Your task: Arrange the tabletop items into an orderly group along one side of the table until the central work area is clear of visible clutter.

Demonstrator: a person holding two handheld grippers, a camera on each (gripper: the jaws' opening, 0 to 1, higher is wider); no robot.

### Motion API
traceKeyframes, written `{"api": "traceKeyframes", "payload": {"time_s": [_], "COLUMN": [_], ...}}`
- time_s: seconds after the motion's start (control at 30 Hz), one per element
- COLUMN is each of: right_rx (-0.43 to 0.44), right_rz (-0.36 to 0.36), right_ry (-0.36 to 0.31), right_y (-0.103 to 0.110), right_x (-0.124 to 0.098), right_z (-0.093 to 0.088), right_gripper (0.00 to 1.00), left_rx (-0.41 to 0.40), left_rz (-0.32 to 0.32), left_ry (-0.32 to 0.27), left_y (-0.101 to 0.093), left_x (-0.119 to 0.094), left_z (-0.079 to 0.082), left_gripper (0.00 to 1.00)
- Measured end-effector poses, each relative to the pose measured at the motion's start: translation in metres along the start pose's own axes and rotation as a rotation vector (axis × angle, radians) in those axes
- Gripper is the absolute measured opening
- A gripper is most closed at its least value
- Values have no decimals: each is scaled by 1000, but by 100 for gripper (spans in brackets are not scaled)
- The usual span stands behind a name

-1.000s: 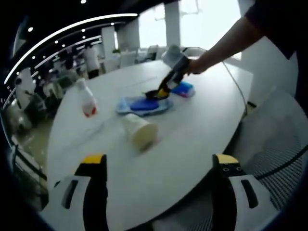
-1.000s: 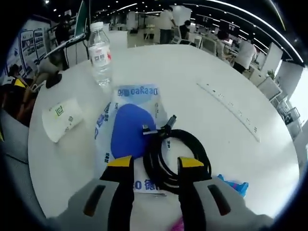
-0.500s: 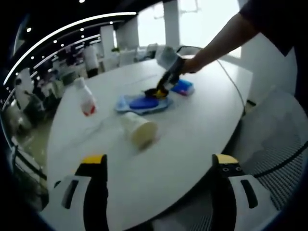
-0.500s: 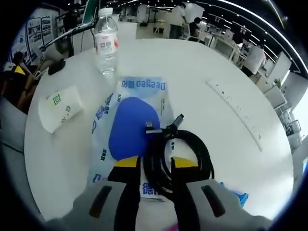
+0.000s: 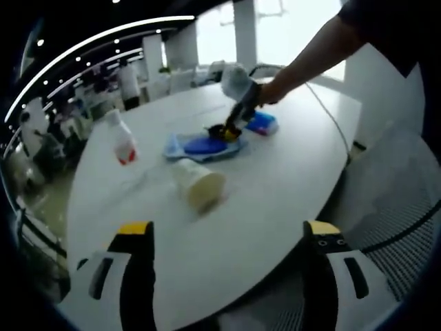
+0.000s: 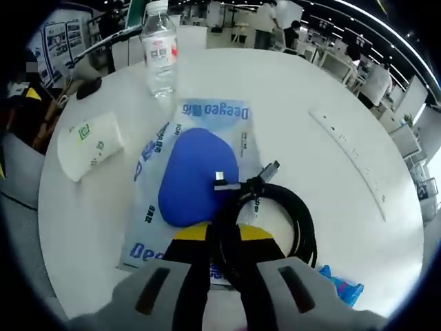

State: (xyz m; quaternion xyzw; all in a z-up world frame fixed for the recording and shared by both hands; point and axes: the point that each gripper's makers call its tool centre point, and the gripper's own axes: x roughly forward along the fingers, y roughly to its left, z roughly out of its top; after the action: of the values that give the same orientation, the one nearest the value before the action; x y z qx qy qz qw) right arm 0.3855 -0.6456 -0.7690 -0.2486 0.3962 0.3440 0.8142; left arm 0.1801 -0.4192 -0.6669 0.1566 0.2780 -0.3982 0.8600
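While the left gripper [image 5: 227,265] hovers with jaws wide apart over the near table [image 5: 289,179] edge, the right gripper [image 6: 222,245] pinches a coiled black cable [image 6: 275,207] lying on a blue-printed plastic packet [image 6: 193,172] mid-table. Beyond stand a water bottle [image 6: 160,48] and, apparently, a tipped paper cup [image 6: 89,143].

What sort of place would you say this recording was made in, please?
Most likely an open-plan office: a large round white table carries a water bottle and a paper cup, with rows of desks and people behind under strip ceiling lights.
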Motion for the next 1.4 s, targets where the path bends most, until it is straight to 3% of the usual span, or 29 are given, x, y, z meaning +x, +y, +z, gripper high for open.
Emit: {"api": "traceKeyframes", "payload": {"time_s": [0.27, 0.47, 0.83, 1.4], "right_rx": [-12, -84, -174, -135], "right_rz": [-43, -109, -159, -208], "right_ry": [-17, -6, -3, -75], "right_y": [2, 2, 3, -7], "right_x": [-1, -4, -13, -41], "right_z": [1, 3, 6, 20], "right_gripper": [5, 4, 3, 3], "left_rx": [8, 10, 10, 4], "left_rz": [-5, 2, 3, 1], "left_ry": [0, -5, -15, -37], "left_y": [-1, 0, 0, 0], "left_x": [0, -1, -1, -2], "left_z": [0, 1, 3, 7], "left_gripper": [85, 85, 85, 84]}}
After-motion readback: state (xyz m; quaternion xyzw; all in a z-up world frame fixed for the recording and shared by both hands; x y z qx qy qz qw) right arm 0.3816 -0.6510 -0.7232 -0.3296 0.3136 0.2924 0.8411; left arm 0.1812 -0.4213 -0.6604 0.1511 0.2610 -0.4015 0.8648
